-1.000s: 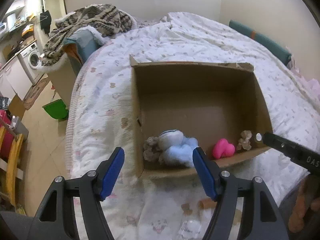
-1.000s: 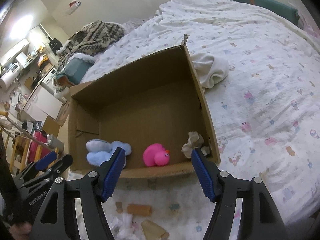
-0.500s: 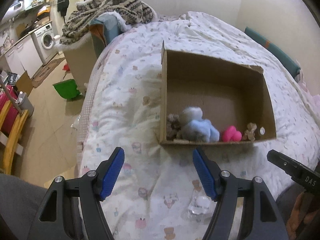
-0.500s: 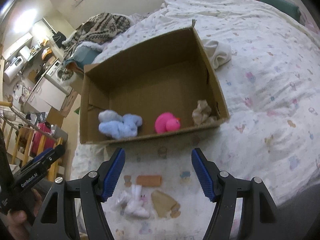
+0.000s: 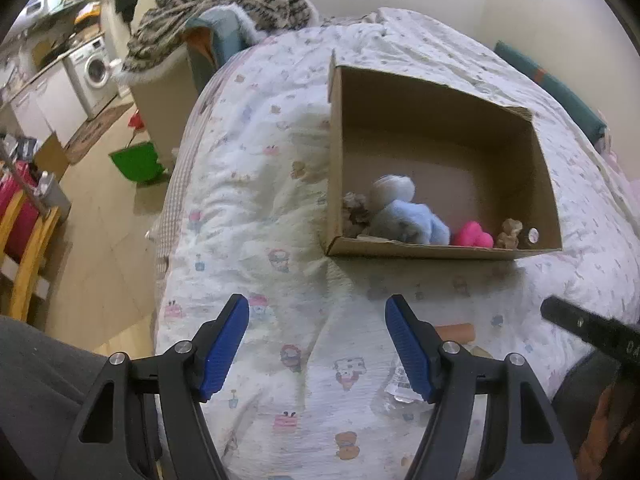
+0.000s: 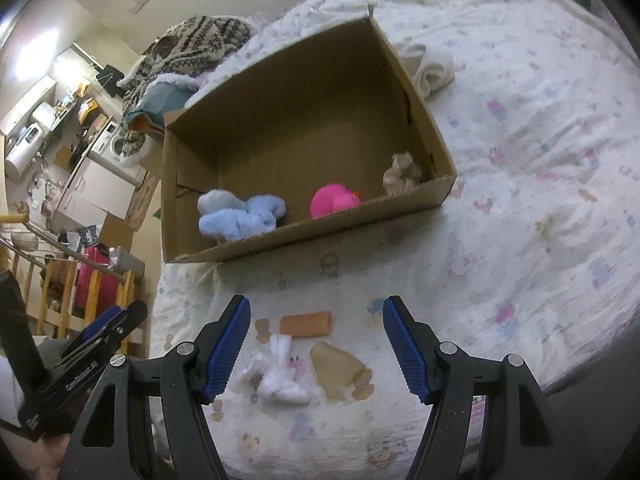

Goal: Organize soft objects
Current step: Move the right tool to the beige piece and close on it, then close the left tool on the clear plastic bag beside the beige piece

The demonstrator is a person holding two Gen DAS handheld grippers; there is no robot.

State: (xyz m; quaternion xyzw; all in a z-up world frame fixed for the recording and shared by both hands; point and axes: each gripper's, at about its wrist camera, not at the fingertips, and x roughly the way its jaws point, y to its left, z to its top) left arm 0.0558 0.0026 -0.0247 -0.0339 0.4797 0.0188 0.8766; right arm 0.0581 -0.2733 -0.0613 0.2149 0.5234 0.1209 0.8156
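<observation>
The open brown cardboard box [image 6: 304,128] sits on the bed's white printed quilt [image 6: 520,208]. Along the box's near wall lie a fluffy light-blue plush toy [image 6: 240,216], a bright pink plush duck [image 6: 334,205] and a small beige plush figure [image 6: 401,174] in the right near corner. On the quilt between the box and the near edge of the bed lie an orange cloth roll [image 6: 306,323], a white fluffy bundle [image 6: 280,376] and a tan cloth piece [image 6: 338,368]. The left claw [image 5: 317,345] and right claw [image 6: 316,344] both gape wide, holding nothing.
</observation>
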